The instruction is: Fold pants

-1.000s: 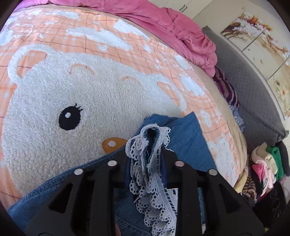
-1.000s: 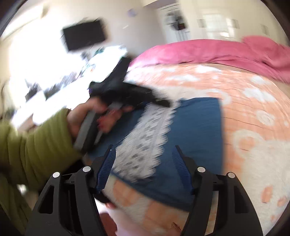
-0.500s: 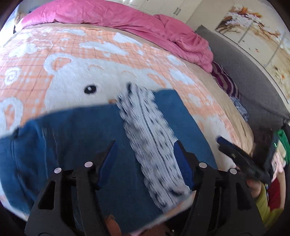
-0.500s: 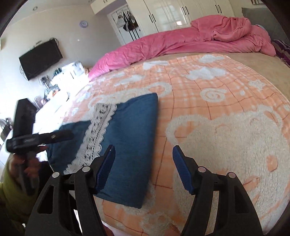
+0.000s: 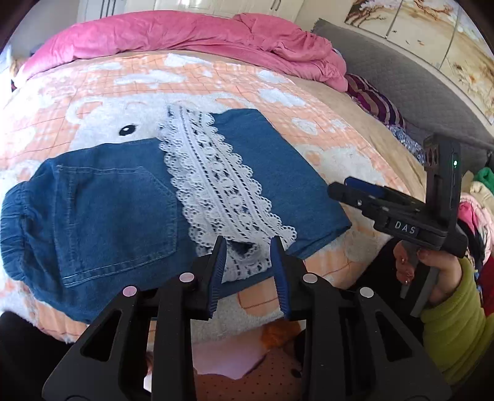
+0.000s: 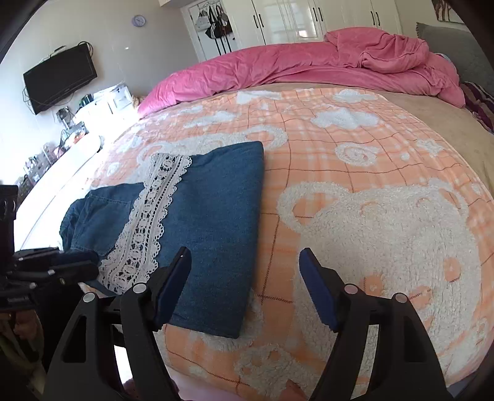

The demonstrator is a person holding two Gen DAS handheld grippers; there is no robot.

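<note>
Black plastic left gripper (image 5: pixel 248 268), blue pads, silver screws; right gripper (image 5: pixel 355 191) marked "DAS", green LED; olive-green sleeve (image 5: pixel 447 333).

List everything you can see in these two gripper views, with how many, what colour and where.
Denim pants: one, blue, folded near the bed's front edge.
Lace trim: one strip, white, across the pants.
Bear blanket: one, orange and white, covering the bed.
Duvet: one, pink, bunched at the far end.
Television: one, black, on the wall.
Wardrobe: one, white, behind the bed.
Clothes pile: mixed colours, right of the bed.
Left gripper: black with blue pads, open above the lace.
Right gripper: same, open, beside the pants.
</note>
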